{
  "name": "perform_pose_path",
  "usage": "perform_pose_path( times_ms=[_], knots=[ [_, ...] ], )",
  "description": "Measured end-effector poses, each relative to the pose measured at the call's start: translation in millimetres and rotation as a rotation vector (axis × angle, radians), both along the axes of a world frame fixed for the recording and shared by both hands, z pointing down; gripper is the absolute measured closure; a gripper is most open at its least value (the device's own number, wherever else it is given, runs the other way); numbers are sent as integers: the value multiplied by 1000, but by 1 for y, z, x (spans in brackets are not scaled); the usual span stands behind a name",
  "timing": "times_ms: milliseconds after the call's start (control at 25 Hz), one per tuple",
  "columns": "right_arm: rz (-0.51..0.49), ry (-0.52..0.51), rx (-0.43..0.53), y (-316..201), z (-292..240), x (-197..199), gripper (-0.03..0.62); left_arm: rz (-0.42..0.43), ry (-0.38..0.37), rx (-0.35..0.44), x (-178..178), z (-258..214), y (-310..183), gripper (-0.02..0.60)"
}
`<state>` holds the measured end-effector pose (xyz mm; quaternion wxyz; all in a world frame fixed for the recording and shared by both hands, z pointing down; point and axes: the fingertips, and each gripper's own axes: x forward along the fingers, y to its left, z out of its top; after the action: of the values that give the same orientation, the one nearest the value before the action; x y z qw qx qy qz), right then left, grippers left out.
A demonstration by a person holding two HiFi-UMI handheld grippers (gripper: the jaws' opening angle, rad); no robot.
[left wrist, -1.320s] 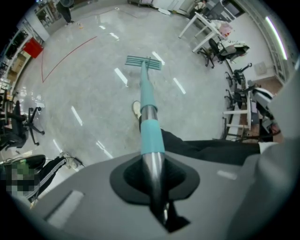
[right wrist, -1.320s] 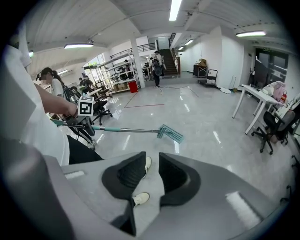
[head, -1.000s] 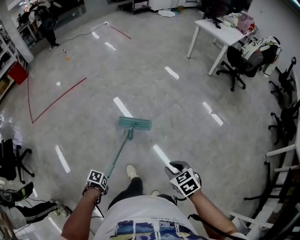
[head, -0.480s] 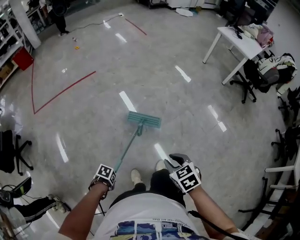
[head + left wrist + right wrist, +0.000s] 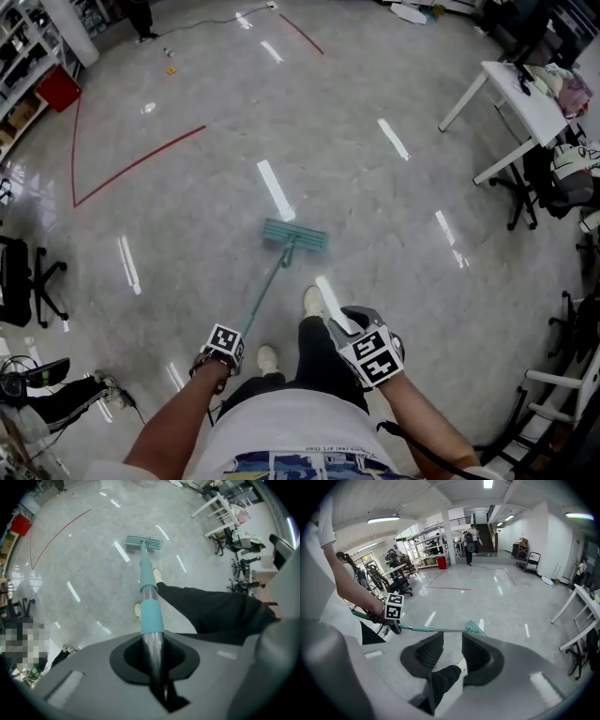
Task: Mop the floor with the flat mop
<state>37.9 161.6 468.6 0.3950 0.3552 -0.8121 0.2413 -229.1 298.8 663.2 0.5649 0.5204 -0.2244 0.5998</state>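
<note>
The flat mop's teal head [image 5: 295, 235] lies flat on the shiny grey floor ahead of me. Its thin pole [image 5: 265, 292] slants back to my left gripper [image 5: 230, 349], which is shut on the pole. In the left gripper view the metal pole [image 5: 152, 653] is clamped between the jaws, and the teal sleeve [image 5: 151, 616] leads out to the mop head [image 5: 143, 542]. My right gripper [image 5: 343, 323] hovers open at my right, off the pole. In its own view the right gripper [image 5: 452, 641] holds nothing and looks at the pole [image 5: 436, 630] and the left gripper [image 5: 393, 613].
The person's black-trousered leg and pale shoe [image 5: 312, 302] stand just right of the pole. A white table [image 5: 525, 94] and office chairs [image 5: 553, 178] are at the right. Red tape lines [image 5: 141, 161] cross the floor at the left. A black chair [image 5: 19, 281] stands at the far left.
The person has walked forward, one foot now beside the pole. The mop head has slid ahead over the floor. Both grippers keep their states.
</note>
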Motion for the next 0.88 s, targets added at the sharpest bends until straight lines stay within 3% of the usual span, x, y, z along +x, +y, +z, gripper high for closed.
perform_pose_path(
  times_ms=[280,880],
  knots=[
    [-54,2,-42,-49,13,33,470,-57,-22,-43,41,16,-42,537],
    [-53,-35,-175,-65,46,57,470,-102,-45,-104,85,35,-78,537]
  ],
)
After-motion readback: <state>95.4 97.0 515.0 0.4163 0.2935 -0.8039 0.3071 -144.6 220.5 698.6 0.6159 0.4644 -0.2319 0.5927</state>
